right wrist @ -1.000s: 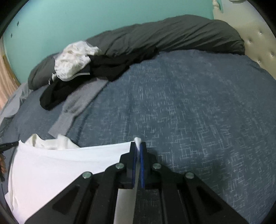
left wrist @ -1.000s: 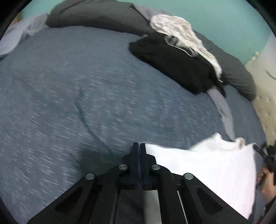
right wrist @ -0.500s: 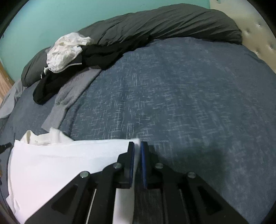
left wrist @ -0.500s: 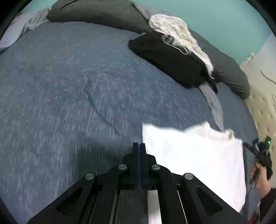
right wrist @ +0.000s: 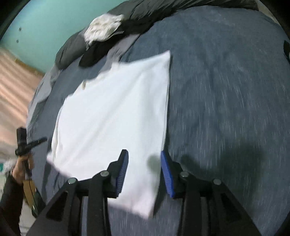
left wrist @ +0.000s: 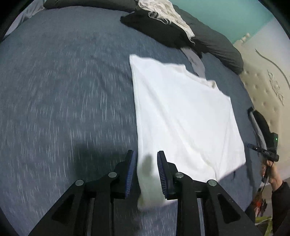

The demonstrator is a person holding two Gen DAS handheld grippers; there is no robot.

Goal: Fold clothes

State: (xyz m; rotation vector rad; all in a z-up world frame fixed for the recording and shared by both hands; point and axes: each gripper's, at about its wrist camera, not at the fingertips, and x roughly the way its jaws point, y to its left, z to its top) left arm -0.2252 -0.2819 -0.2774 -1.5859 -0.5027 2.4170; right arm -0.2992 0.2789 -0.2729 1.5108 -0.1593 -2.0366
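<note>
A white shirt [left wrist: 183, 112] lies folded flat in a rectangle on the blue bedspread [left wrist: 63, 90]. My left gripper [left wrist: 145, 163] hovers over the shirt's near left corner. Its jaws are opening, and the cloth shows between them, blurred and loose, with neither pad pressing on it. In the right wrist view the same shirt [right wrist: 116, 112] spreads out to the left. My right gripper [right wrist: 144, 164] is above its near right edge, jaws opening, and the cloth under the gap is not pinched.
A pile of black [left wrist: 159, 30], white [left wrist: 163, 10] and grey [left wrist: 196, 61] clothes lies at the far side, against a dark grey duvet [left wrist: 217, 43]. A cream tufted headboard [left wrist: 268, 87] stands on the right. A person's hand [left wrist: 270, 174] is at the bed's edge.
Both grippers were shut on the shirt's corners; they have let go and their jaws have parted. Both have drawn back, so the whole folded shirt now shows flat on the bed.
</note>
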